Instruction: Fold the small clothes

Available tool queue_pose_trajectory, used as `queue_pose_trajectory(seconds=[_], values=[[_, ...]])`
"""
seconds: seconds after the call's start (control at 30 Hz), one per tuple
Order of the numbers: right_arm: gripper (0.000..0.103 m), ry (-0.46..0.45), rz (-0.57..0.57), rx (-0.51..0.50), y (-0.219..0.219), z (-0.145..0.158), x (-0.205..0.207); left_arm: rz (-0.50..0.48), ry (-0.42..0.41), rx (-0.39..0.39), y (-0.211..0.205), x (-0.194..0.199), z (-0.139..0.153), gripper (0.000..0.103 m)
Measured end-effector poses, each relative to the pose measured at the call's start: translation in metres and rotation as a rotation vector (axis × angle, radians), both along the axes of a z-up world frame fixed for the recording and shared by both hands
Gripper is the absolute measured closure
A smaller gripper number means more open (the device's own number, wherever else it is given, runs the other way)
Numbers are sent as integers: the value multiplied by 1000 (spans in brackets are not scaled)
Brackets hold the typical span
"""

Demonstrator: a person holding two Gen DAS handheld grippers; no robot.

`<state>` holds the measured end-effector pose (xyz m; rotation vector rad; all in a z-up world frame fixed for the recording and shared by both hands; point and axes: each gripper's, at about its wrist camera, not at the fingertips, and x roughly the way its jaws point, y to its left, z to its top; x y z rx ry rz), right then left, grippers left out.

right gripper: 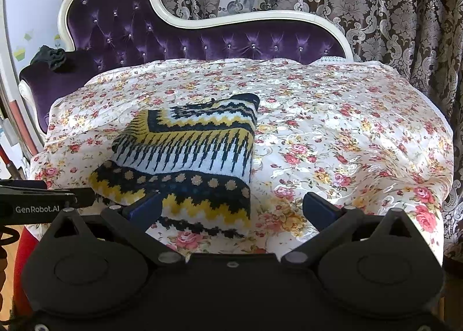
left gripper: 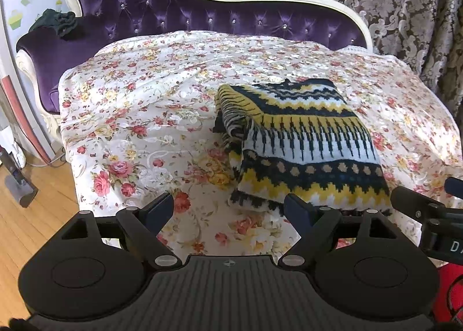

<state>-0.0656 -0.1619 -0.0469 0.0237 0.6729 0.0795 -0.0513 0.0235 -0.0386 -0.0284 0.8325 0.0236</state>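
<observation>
From the left wrist view, the left gripper [left gripper: 228, 210] hangs low over the near edge of the floral cloth [left gripper: 144, 116], its jaws spread wide with nothing between them. The knitted garment [left gripper: 301, 145], patterned in yellow, navy and white, lies to the right of centre, already folded into a rough rectangle. Its left side is bunched and lumpy where layers overlap, while the near hem sits just beyond the right finger. The right gripper [left gripper: 419, 209] enters at the far right edge, near the garment's near-right corner. The likely trouble here is that a pinch at the hem catches only the top layer, so the bundle peels apart when lifted. The slippery-looking cloth could also be gripped along with the knit and dragged.

From the right wrist view, the right gripper [right gripper: 231, 206] also holds its jaws wide and empty. Its left finger overlaps the garment's [right gripper: 188, 151] near hem in the picture; whether it touches, I cannot tell. The garment lies left of centre on the cloth [right gripper: 347, 128], which drapes over a purple tufted sofa [right gripper: 173, 38]. The left gripper [right gripper: 43, 200] reaches in from the left, close to the near-left corner. With both tools so near each other, they may collide, or pull unevenly and skew the fold. A dark bundle [right gripper: 53, 58] rests on the sofa arm, well apart.
</observation>
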Motion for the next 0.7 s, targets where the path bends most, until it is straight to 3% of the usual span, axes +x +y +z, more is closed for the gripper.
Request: queue_pose_trajectory(seconds=[0.7], values=[[0, 23, 0, 7, 0, -6, 5, -8, 10, 57, -5, 2, -3, 20]])
